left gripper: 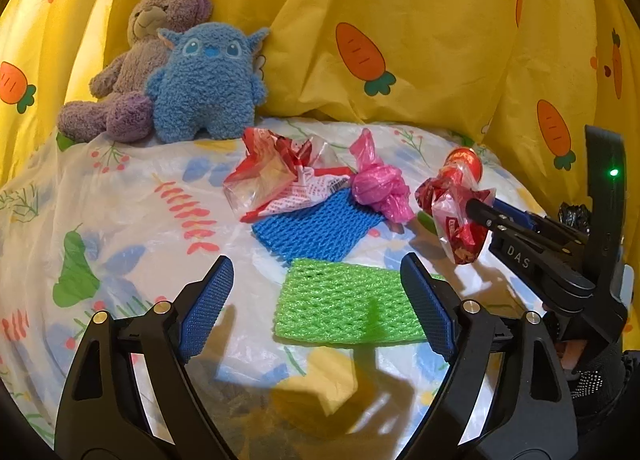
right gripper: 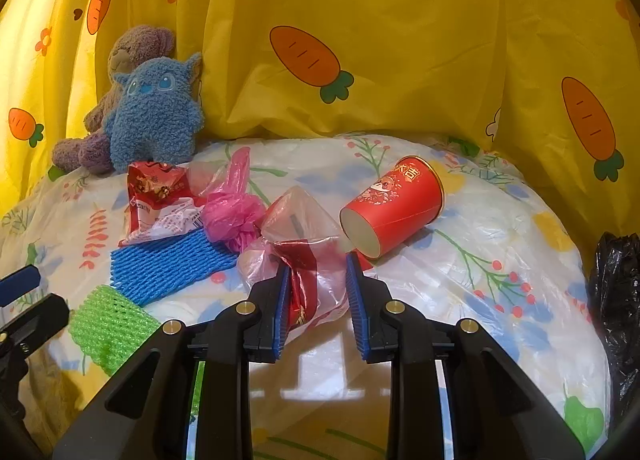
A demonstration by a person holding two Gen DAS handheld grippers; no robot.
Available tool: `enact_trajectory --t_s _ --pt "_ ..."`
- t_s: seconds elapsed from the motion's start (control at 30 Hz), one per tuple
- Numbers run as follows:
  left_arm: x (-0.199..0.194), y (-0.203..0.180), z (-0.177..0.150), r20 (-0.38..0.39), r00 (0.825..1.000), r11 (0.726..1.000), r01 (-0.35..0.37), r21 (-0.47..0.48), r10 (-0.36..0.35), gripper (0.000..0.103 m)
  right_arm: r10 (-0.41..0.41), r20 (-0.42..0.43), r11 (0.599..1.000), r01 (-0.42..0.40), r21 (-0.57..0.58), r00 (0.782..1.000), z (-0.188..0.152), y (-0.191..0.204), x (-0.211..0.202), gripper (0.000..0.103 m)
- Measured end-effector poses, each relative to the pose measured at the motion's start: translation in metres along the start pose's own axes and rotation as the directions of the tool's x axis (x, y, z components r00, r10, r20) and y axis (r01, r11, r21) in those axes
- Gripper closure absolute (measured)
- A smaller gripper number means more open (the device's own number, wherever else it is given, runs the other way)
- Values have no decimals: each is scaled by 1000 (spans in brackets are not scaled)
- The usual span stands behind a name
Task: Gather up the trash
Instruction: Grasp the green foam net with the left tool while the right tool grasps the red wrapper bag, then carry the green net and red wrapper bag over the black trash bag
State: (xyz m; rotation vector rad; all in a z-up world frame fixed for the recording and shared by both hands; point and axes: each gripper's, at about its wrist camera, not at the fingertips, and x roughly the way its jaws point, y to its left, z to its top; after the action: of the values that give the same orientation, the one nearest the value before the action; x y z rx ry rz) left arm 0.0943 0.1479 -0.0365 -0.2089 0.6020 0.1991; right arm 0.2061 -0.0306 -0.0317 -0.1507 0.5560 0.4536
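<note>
Your right tool (right gripper: 316, 292) pinches the crumpled clear-and-red plastic wrapper (right gripper: 308, 260), which sits just in front of the tipped red paper cup (right gripper: 394, 204) on the floral bed cover (right gripper: 500, 220). Grip it firmly before lifting so the film doesn't slip. Your left tool (left gripper: 316, 300) hangs spread above the green foam net sleeve (left gripper: 344, 308); lower squarely before pinching.

Both cameras sit low over a table under a flowered plastic sheet (left gripper: 120, 220), each looking forward and downward along its own fingers toward a yellow carrot-print curtain (right gripper: 380, 60). The left wrist view stands left of the litter, close above a green foam net (left gripper: 348, 308) at 6 o'clock, with the right gripper (left gripper: 460, 220) entering at 3 o'clock. The right wrist view stands further right, near a red cup (right gripper: 394, 206). Both share the blue plush toy (left gripper: 206, 84) at 10 o'clock.
</note>
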Motion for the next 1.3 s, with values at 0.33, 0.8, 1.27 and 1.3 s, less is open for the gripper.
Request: enact_trajectory --t_s 0.33,0.8,1.27,1.3 --pt "33 3 -3 -161 986 999 37 -17 -39 47 17 9 1000 -16 -11 1000 -4 2 -7 75" --pt "36 -2 -6 -178 981 997 82 -1 -81 99 43 87 999 -42 -14 995 -6 -5 -56 76" --pt "-15 -3 0 -26 992 991 123 -44 -124 100 47 134 997 -54 54 990 -31 -28 -104 75" --pt "-20 -4 2 -10 992 991 126 -45 -126 100 47 135 997 -56 57 990 -32 -29 -106 75"
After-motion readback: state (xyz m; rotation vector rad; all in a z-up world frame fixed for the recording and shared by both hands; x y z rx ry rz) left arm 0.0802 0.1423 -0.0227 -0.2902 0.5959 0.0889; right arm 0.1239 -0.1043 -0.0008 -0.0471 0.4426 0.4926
